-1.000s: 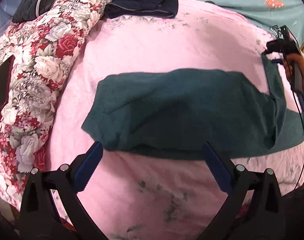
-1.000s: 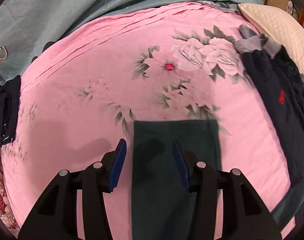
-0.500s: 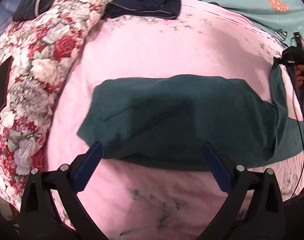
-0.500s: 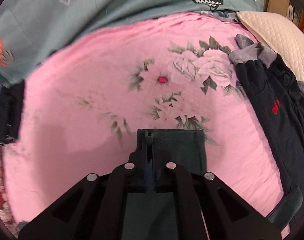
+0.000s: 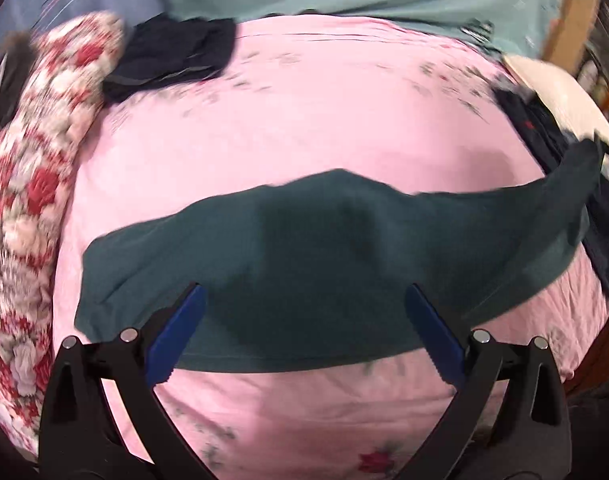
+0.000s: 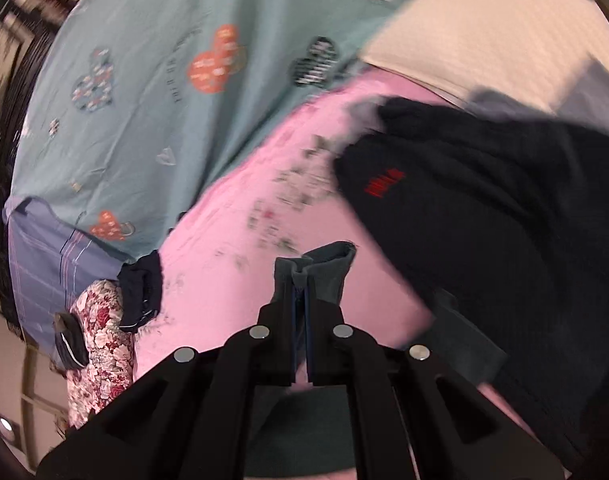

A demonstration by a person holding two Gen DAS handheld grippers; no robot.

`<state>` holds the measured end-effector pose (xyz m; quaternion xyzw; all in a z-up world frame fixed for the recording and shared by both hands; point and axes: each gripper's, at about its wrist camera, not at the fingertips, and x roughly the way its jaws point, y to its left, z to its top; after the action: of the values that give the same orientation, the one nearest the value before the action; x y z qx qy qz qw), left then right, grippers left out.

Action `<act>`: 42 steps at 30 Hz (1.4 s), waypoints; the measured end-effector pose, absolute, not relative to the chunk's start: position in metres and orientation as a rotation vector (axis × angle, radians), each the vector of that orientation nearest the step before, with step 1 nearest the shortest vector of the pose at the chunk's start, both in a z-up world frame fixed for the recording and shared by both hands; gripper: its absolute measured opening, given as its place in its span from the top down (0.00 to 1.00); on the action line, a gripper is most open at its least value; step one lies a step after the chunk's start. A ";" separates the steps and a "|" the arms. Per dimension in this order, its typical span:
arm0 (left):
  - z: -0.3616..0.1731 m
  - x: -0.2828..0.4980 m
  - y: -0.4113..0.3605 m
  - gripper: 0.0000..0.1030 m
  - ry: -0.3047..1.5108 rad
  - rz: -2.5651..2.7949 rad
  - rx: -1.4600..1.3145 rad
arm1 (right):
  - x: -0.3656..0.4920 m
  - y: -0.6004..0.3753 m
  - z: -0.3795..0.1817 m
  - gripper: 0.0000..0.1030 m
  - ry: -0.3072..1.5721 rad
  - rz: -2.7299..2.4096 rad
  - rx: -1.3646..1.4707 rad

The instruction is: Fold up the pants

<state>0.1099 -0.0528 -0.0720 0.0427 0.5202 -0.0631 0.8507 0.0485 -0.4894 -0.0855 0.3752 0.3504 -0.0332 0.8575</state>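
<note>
- The pants, dark teal, are spread across the pink sheet, with most of the fabric lying flat in the middle of the bed.
- Their far right end is pulled up off the sheet towards the right edge of the left wrist view, so the cloth stretches up in a ramp over there.
- Right gripper is clamped tight on a bunched bit of the pants' edge. You can see the teal fabric poking out past the blue pads, lifted clear of the sheet.
- Left gripper has its jaws spread wide with nothing in them. It hangs over the near edge of the pants, and both blue pads are above the cloth.
- Floral quilt is heaped along the left side, with a dark folded garment next to its top end.
- Navy clothes are piled on the right, and there's a cream pillow behind them.
- Both views are pretty motion-blurred.
</note>
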 end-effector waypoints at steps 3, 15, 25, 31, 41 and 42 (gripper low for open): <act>-0.069 0.104 -0.081 0.02 1.095 -0.174 0.160 | 0.005 -0.515 -0.134 0.97 0.806 -0.133 0.835; -0.059 0.096 -0.151 0.02 1.087 -0.198 0.334 | -0.009 -0.533 -0.151 0.72 0.876 -0.107 0.786; -0.062 0.086 -0.154 0.02 1.113 -0.120 0.312 | 0.040 -0.502 -0.162 0.72 0.980 -0.016 0.446; -0.063 0.076 -0.157 0.02 1.126 -0.082 0.329 | 0.044 -0.511 -0.173 0.74 1.033 0.048 0.366; -0.063 0.071 -0.157 0.02 1.143 -0.029 0.316 | 0.041 -0.510 -0.169 0.76 1.058 0.089 0.324; -0.064 0.071 -0.158 0.02 1.143 -0.029 0.318 | 0.039 -0.509 -0.167 0.76 1.057 0.123 0.346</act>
<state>0.0710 -0.1582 -0.0635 0.1497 0.5387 -0.0137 0.8290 0.0389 -0.5090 -0.1674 0.1643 0.5012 0.0585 0.8476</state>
